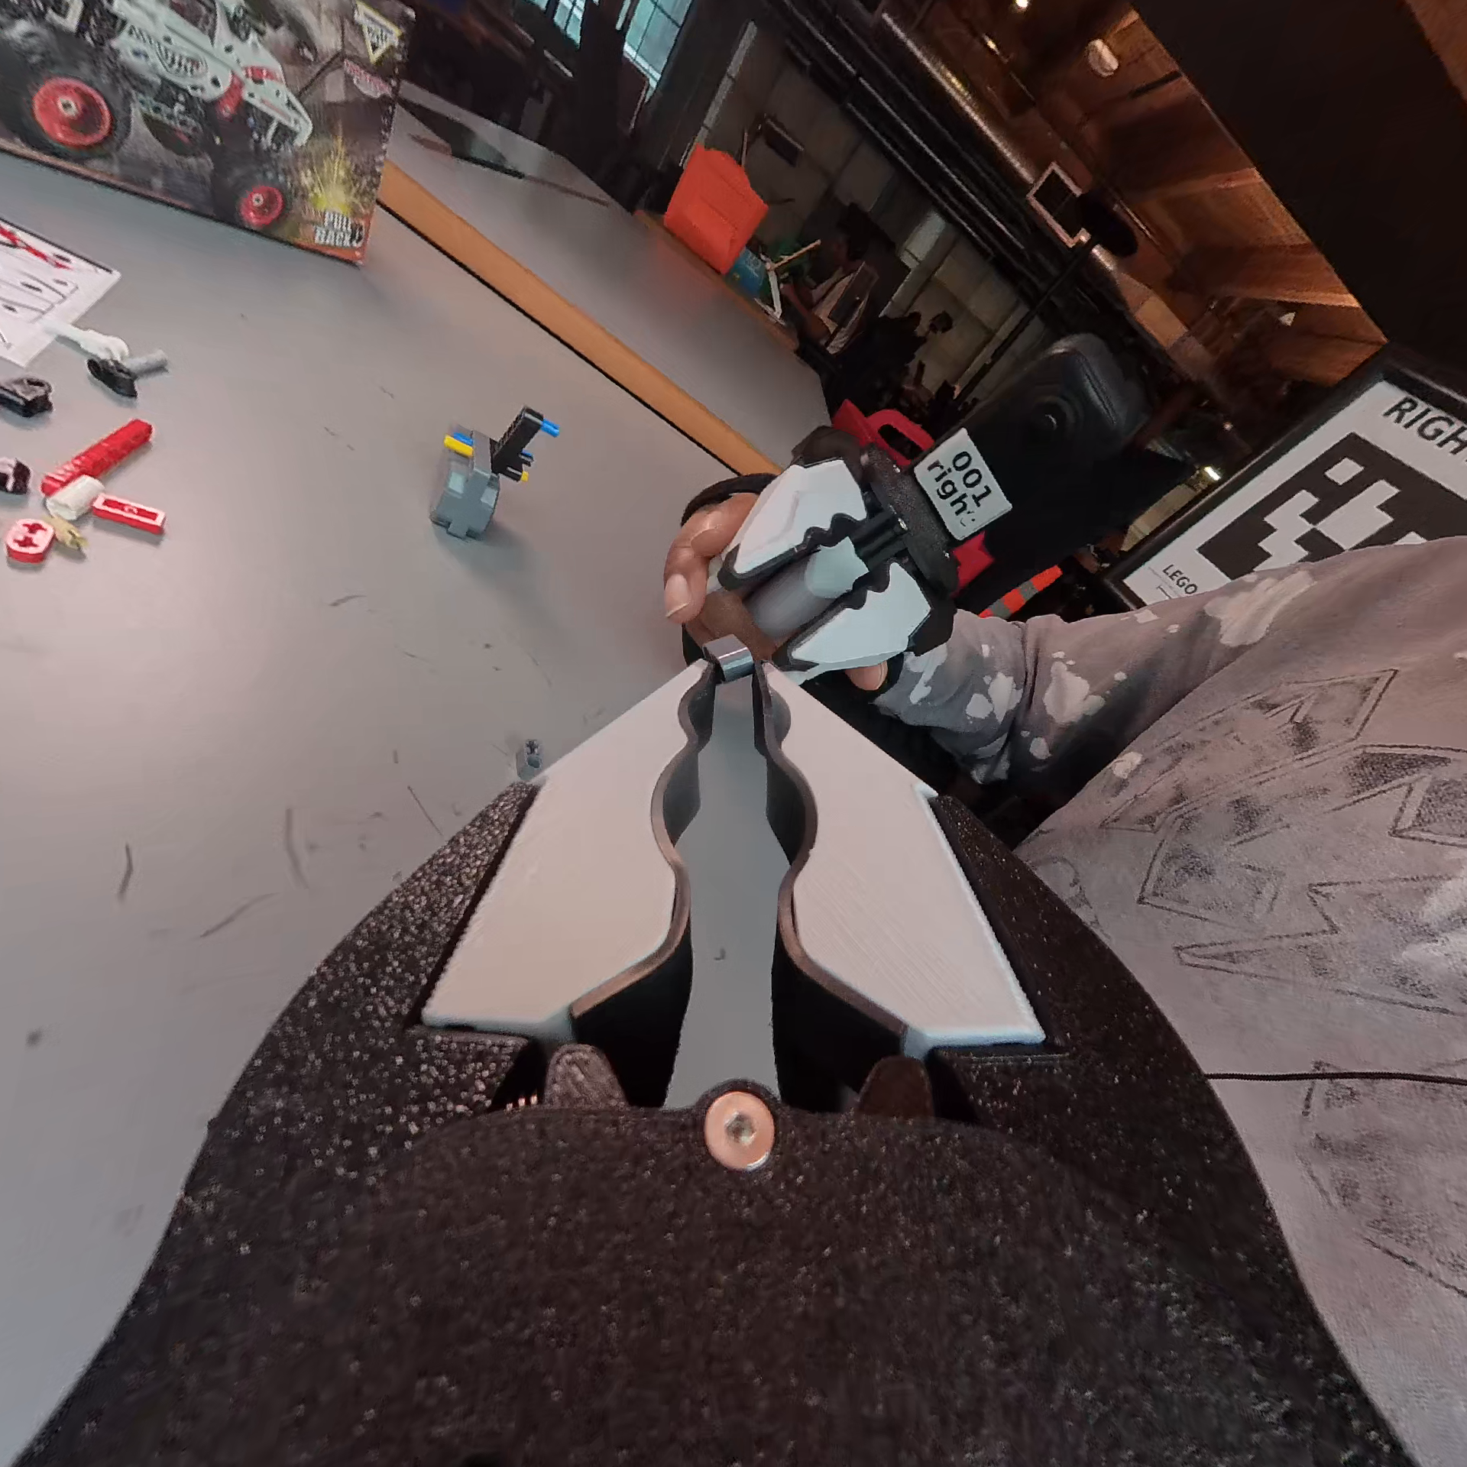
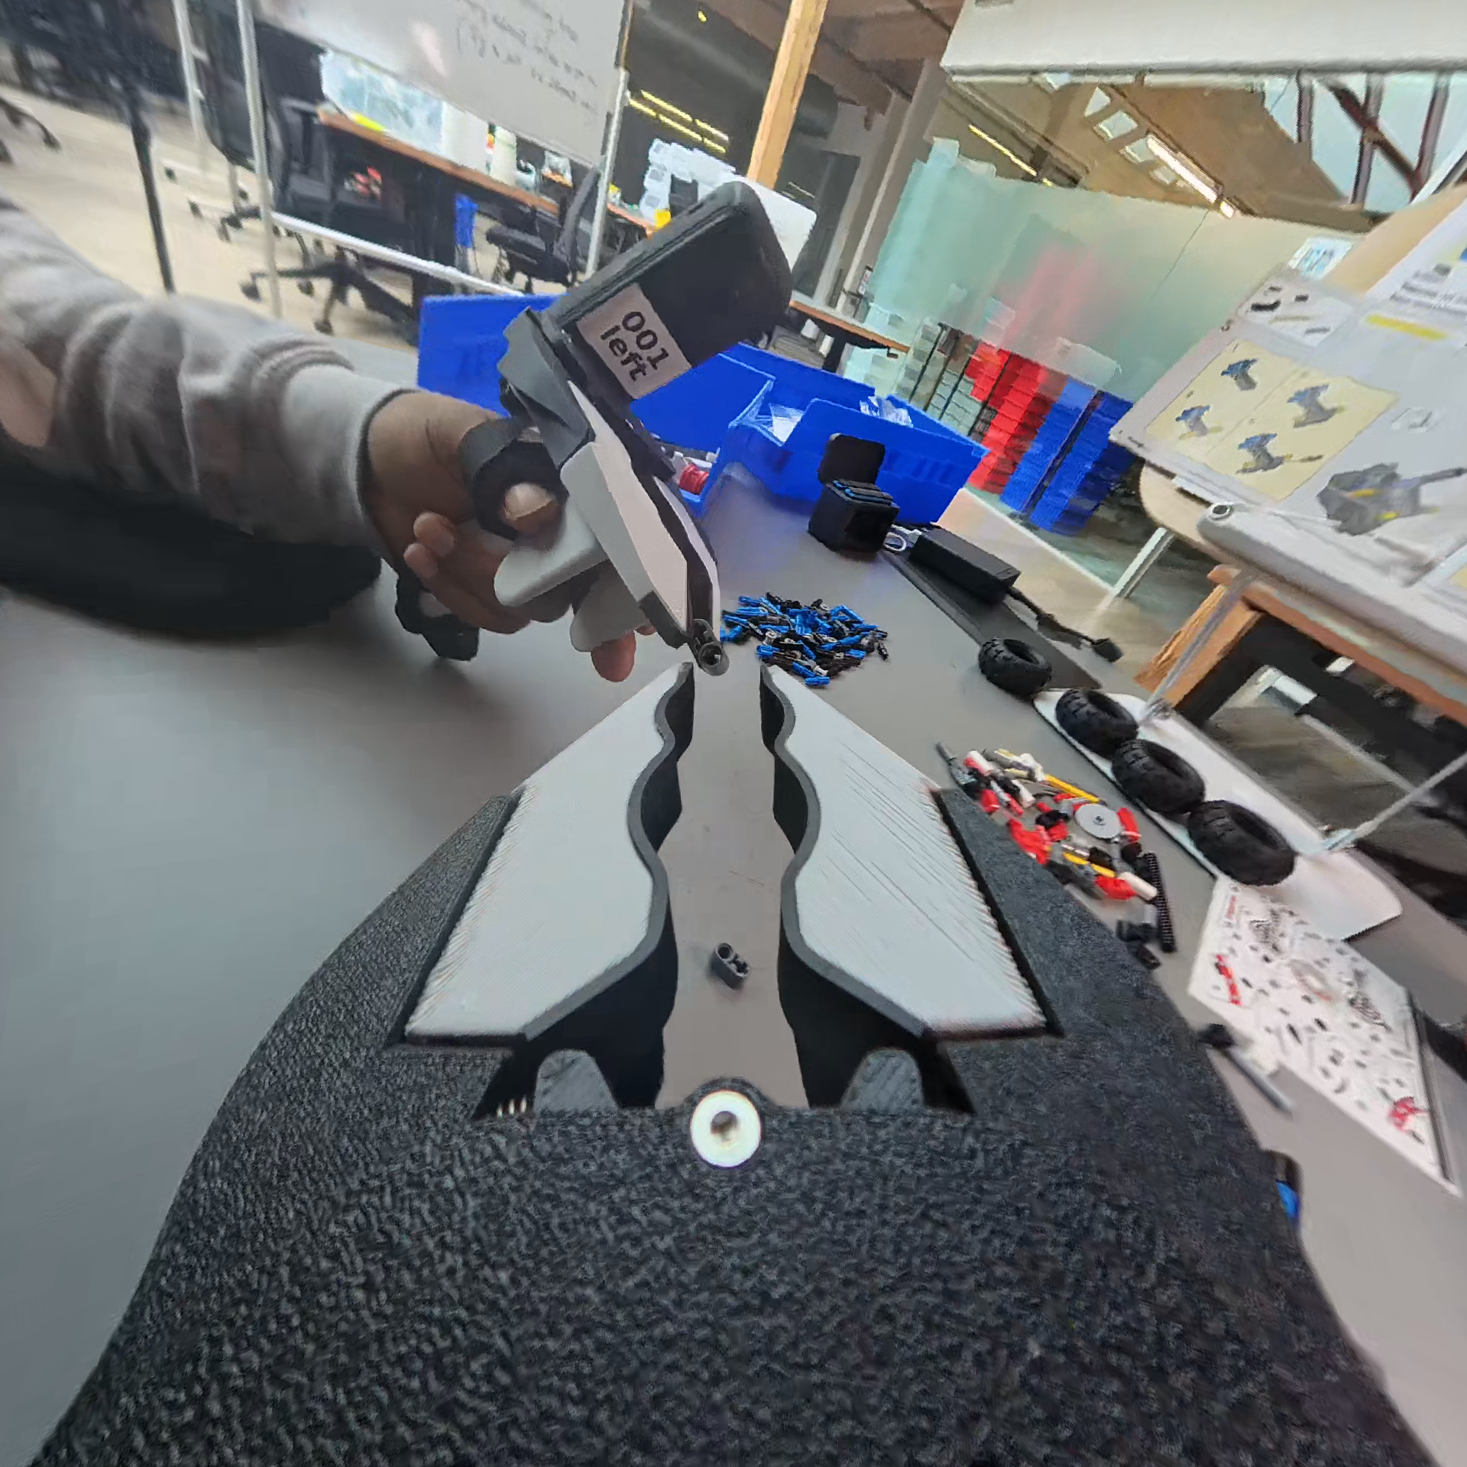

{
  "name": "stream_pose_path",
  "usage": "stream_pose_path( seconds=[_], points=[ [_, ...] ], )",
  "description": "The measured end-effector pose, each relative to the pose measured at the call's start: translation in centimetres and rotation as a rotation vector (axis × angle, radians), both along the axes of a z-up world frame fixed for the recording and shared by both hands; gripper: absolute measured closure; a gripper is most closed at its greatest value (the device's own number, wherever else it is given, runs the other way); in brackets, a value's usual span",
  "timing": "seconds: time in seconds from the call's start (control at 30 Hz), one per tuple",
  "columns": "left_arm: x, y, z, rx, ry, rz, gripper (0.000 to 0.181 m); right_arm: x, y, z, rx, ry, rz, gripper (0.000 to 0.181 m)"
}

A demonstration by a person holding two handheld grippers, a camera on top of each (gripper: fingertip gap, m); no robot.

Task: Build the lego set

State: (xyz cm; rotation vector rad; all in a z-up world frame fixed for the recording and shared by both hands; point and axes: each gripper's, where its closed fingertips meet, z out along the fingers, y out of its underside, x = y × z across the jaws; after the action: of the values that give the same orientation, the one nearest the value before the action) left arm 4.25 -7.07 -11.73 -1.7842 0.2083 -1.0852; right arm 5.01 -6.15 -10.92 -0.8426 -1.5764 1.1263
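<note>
My left gripper [image 1: 732, 675] is shut on a small grey Lego piece [image 1: 730, 663], pinched at the fingertips and held above the grey table [image 1: 317, 714]. In the right wrist view the left gripper [image 2: 702, 635] holds this piece [image 2: 709, 649] just beyond my right gripper's tips. My right gripper [image 2: 726, 675] is open and empty, facing the piece. A small grey connector [image 2: 729, 964] lies on the table under the right gripper's fingers. A partly built grey assembly [image 1: 476, 476] with blue and yellow pins stands farther off on the table.
The Lego box [image 1: 198, 119], a paper sheet [image 1: 40, 294] and loose red pieces [image 1: 95, 460] lie far left. A pile of blue and black pins [image 2: 802, 635], several tyres [image 2: 1159, 778], mixed parts [image 2: 1064, 825], a printed sheet [image 2: 1310, 1000] and blue bins [image 2: 833, 429] lie right. The grippers are tip to tip, or close to it. The small grey connector [image 2: 729, 964] is about 11 centimetres from both grippers' fingertips. Seen from the left wrist view [image 1: 526, 754] as well. The partly built grey assembly [image 1: 476, 476] is about equally far from each gripper, around 20 centimetres.
</note>
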Motion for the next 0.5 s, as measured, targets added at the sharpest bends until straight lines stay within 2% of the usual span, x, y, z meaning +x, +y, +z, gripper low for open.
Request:
stream_pose_path(
  seconds=[0.07,0.17,0.33,0.5],
  points=[
    [0.0,-0.1,0.7,0.069,0.027,0.008,0.173,0.0,-0.1,0.4,-0.139,-0.032,0.036,0.154],
    [0.6,-0.4,1.4,0.135,0.052,-0.004,0.173,0.0,-0.8,0.8,-0.215,-0.031,0.067,0.153],
    [1.7,-0.7,1.4,0.152,0.038,-0.046,0.173,-0.1,-1.6,0.5,-0.154,-0.019,0.074,0.17],
    [2.0,-0.9,1.3,0.129,-0.004,-0.079,0.173,0.2,-1.6,0.5,-0.096,-0.006,0.078,0.172]
  ],
)
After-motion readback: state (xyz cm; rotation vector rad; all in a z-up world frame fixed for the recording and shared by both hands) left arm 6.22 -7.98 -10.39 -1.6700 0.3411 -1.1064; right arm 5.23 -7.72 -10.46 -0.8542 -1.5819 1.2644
